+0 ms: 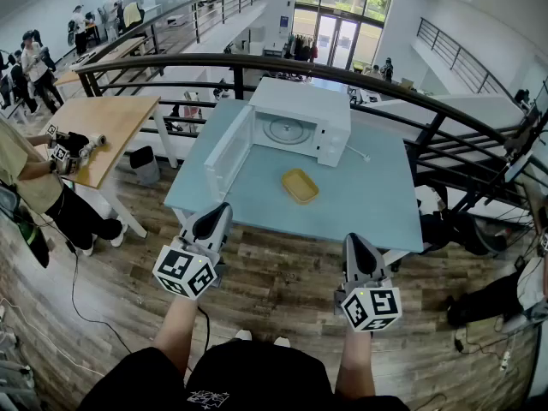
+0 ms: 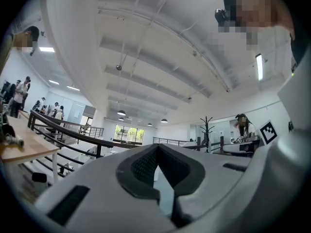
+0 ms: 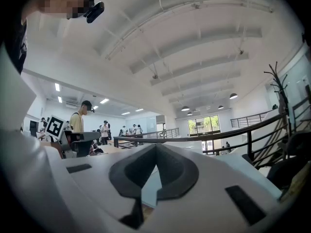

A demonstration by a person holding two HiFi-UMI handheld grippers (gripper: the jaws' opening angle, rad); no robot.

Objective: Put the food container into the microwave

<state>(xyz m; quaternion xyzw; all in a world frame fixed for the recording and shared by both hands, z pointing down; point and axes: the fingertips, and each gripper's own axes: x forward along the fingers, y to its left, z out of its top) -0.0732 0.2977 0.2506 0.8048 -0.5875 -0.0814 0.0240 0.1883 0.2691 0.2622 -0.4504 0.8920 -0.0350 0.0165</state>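
Lying well beyond right gripper (image 1: pixel 356 241): food container (image 1: pixel 300 186)

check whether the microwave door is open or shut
Open: the door of the microwave is swung out to the left, and the turntable inside is in plain view.

I hold my left hand-held gripper (image 1: pixel 220 211) low in front of me, angled slightly inward. Its jaws are pressed together at the tips with nothing between them, and its marker cube (image 1: pixel 185 271) sits just ahead of my bare left forearm (image 1: pixel 175 332). My right hand-held gripper (image 1: pixel 354 243) is roughly level with it and well apart, pointing straight ahead, jaws likewise closed and empty, its own cube just ahead of my right forearm (image 1: pixel 355 362).
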